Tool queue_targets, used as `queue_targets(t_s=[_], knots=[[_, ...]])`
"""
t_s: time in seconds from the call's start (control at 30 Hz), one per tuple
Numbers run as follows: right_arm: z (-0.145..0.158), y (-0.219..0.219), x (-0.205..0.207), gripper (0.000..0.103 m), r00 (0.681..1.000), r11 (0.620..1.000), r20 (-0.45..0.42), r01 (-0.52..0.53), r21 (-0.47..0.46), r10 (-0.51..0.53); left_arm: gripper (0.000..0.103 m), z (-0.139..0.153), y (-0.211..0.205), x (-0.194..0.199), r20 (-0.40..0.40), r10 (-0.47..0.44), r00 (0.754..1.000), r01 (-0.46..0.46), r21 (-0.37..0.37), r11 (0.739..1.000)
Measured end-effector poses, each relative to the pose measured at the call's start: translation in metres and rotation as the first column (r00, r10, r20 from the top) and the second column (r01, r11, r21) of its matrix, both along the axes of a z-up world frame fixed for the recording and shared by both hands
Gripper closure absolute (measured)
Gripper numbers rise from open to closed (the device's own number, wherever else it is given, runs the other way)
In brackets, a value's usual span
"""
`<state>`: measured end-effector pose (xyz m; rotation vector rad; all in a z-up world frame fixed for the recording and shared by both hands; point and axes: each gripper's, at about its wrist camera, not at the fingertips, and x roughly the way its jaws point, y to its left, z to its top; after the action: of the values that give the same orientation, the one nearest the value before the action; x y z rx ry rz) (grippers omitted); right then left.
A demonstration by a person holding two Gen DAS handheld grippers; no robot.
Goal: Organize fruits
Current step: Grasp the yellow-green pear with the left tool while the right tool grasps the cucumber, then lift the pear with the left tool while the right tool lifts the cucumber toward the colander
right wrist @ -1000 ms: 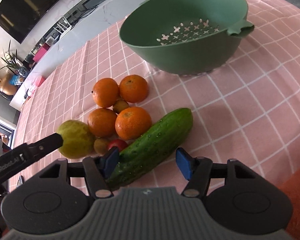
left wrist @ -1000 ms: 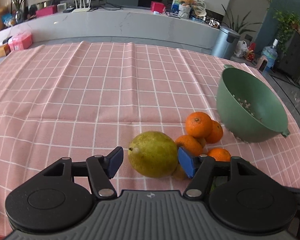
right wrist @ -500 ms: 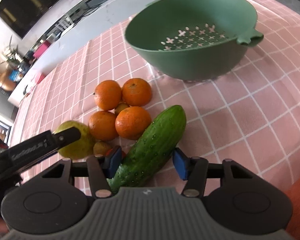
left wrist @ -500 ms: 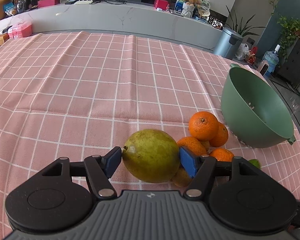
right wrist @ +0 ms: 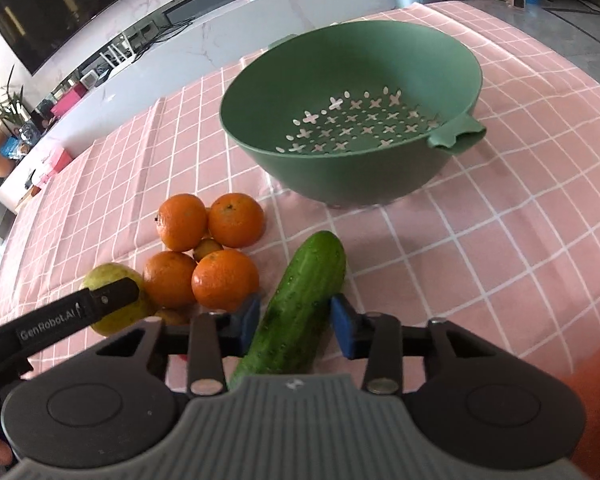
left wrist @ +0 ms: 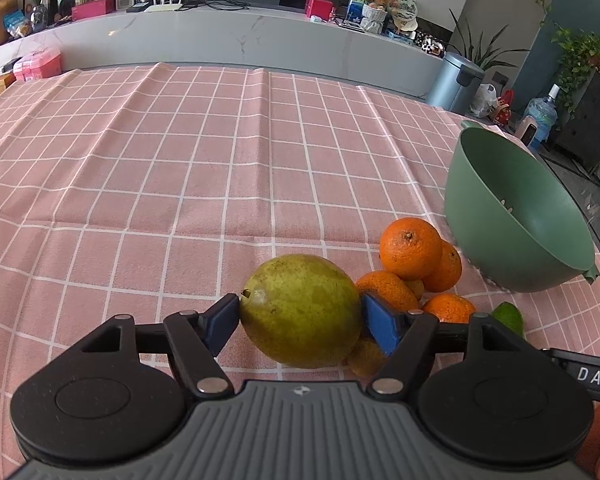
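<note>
My left gripper (left wrist: 300,318) is shut on a yellow-green pear (left wrist: 300,310), both blue pads against its sides, just above the pink checked cloth. Several oranges (left wrist: 410,248) lie piled to its right. My right gripper (right wrist: 296,322) is shut on a green cucumber (right wrist: 300,304) that points toward the green colander (right wrist: 352,92). The colander holds no fruit. In the right wrist view the oranges (right wrist: 224,280) sit left of the cucumber, and the left gripper's finger (right wrist: 108,294) lies against the pear (right wrist: 112,276).
The pink checked tablecloth (left wrist: 180,160) covers the table. Small yellowish fruits (right wrist: 206,248) sit among the oranges. The colander (left wrist: 512,216) stands at the right near the table edge. A white counter (left wrist: 220,36) with clutter runs behind.
The left jaws have closed onto the pear. The right jaws have closed onto the cucumber, which has turned to point more toward the colander.
</note>
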<state>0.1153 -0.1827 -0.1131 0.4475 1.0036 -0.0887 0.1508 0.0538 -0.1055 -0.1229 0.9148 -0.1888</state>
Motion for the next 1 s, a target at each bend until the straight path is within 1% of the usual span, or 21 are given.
queue_targets(t_s=[0.03, 0.13, 0.2, 0.27, 0.33, 0.37, 0.43, 0.53, 0.73, 0.9, 1.0], knots=[[-0.002, 0.001, 0.000, 0.050, 1.000, 1.000, -0.012, 0.007, 0.001, -0.007, 0.020, -0.001, 0.000, 0.000, 0.000, -0.002, 1.000, 0.002, -0.002, 1.000], [-0.012, 0.004, 0.001, 0.048, 0.998, 1.000, -0.060, 0.015, 0.011, -0.015, 0.019, -0.005, 0.001, 0.001, 0.004, -0.003, 1.000, 0.003, -0.015, 1.000], [-0.012, 0.011, -0.002, 0.048, 0.999, 1.000, -0.048, -0.002, -0.012, 0.001, 0.020, -0.005, 0.003, 0.003, 0.006, -0.001, 1.000, 0.001, -0.027, 1.000], [-0.013, 0.017, -0.002, 0.048, 0.999, 0.999, -0.042, -0.023, -0.038, 0.022, 0.024, -0.005, 0.004, 0.002, 0.008, -0.003, 1.000, 0.004, -0.040, 0.999], [-0.013, 0.017, -0.004, 0.060, 0.999, 0.998, -0.035, -0.021, -0.061, 0.019, 0.024, -0.005, 0.004, 0.001, 0.009, -0.005, 1.000, 0.006, -0.040, 0.999], [-0.014, 0.015, -0.003, 0.061, 0.999, 0.999, -0.031, -0.023, -0.049, 0.021, 0.025, -0.005, 0.003, 0.000, 0.010, -0.003, 1.000, 0.003, -0.043, 0.999], [-0.014, 0.010, -0.003, 0.062, 0.999, 0.999, -0.028, -0.034, -0.035, 0.033, 0.025, -0.004, 0.004, -0.001, 0.010, 0.000, 1.000, 0.000, -0.042, 0.999], [-0.011, 0.010, -0.005, 0.063, 0.998, 0.998, -0.013, -0.056, -0.030, 0.055, 0.026, -0.002, 0.002, -0.005, 0.025, 0.001, 1.000, -0.001, -0.010, 1.000], [0.000, 0.011, -0.014, 0.066, 0.992, 0.991, 0.024, -0.126, -0.036, 0.127, 0.026, 0.010, 0.007, -0.014, 0.067, 0.032, 0.997, -0.031, -0.008, 0.999], [0.008, 0.011, -0.016, 0.067, 0.979, 0.980, 0.050, -0.194, -0.037, 0.195, 0.026, 0.023, 0.011, -0.024, 0.075, 0.046, 0.996, -0.043, -0.037, 0.998], [0.018, 0.011, -0.017, 0.067, 0.962, 0.964, 0.076, -0.256, -0.069, 0.261, 0.026, 0.036, 0.007, -0.028, 0.076, 0.037, 0.996, -0.034, -0.042, 0.999]])
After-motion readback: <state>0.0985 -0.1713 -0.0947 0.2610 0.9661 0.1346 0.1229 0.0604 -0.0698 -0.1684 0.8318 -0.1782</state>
